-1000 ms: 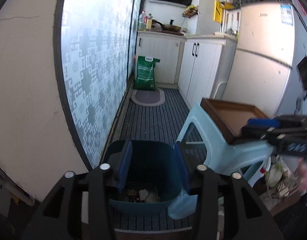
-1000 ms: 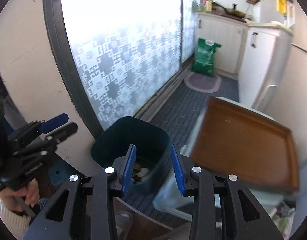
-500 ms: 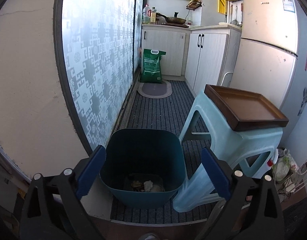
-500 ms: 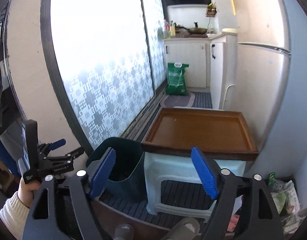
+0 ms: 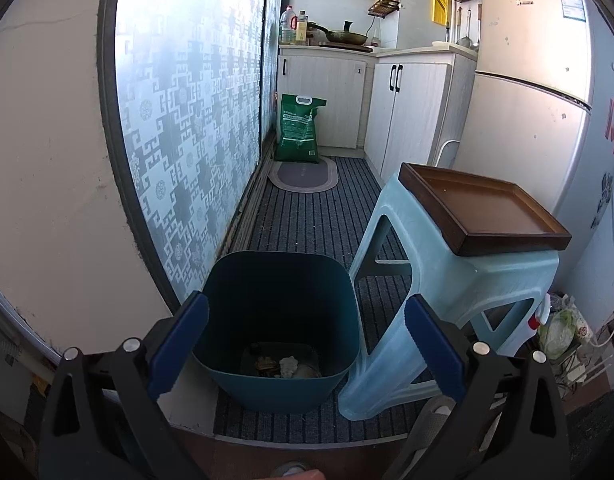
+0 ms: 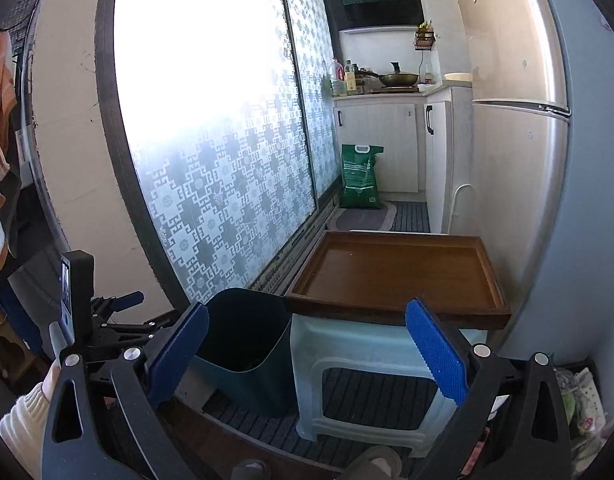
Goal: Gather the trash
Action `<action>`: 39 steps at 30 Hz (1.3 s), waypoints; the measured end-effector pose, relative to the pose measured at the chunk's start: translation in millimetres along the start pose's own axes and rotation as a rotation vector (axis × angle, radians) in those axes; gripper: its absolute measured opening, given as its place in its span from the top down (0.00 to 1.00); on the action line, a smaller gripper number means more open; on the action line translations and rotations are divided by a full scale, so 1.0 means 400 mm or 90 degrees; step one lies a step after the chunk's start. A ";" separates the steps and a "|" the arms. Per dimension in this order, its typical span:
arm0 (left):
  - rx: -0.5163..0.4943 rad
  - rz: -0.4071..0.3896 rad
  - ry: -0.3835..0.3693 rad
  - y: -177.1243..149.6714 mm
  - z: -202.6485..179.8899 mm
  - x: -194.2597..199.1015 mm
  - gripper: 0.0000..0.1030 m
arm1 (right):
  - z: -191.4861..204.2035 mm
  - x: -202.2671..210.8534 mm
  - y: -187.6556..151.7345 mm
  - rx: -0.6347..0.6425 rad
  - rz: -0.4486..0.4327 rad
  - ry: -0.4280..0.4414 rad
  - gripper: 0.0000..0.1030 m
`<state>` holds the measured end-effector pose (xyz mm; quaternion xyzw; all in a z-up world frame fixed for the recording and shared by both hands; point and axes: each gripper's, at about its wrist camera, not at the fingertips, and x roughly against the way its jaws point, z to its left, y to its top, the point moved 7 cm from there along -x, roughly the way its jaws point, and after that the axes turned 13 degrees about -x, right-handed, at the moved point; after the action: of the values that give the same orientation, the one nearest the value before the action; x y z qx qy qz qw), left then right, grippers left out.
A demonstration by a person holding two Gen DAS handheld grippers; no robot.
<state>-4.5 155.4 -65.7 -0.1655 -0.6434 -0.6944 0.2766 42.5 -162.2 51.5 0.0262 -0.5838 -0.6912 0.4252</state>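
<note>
A dark teal trash bin (image 5: 279, 280) stands on the striped floor mat, with several scraps of trash (image 5: 285, 366) at its bottom. It also shows in the right wrist view (image 6: 243, 344). My left gripper (image 5: 305, 346) is wide open and empty, held back from and above the bin. My right gripper (image 6: 307, 354) is wide open and empty, facing the brown wooden tray (image 6: 399, 276), which is bare. The left gripper also shows in the right wrist view (image 6: 107, 320) at the far left.
The tray (image 5: 483, 212) rests on a pale blue plastic stool (image 5: 439, 280) right of the bin. A patterned glass sliding door (image 5: 195, 128) runs along the left, a fridge (image 5: 531, 92) on the right. A green sack (image 5: 299, 128) and cabinets (image 5: 403, 112) stand at the far end.
Both grippers have opened from nearly shut to wide open and pulled back from the bin. The right gripper has swung from over the bin to face the tray.
</note>
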 end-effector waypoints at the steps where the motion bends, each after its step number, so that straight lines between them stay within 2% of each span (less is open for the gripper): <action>1: 0.006 0.000 -0.004 -0.001 0.003 0.000 0.03 | 0.002 0.003 -0.001 0.003 -0.002 -0.001 0.03; 39: 0.012 -0.010 -0.009 0.000 0.003 0.006 0.03 | 0.011 0.014 0.000 0.007 -0.008 0.001 0.03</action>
<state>-6.7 156.1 -64.2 -0.1631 -0.6531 -0.6892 0.2681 36.7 -162.0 55.5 0.0322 -0.5869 -0.6906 0.4213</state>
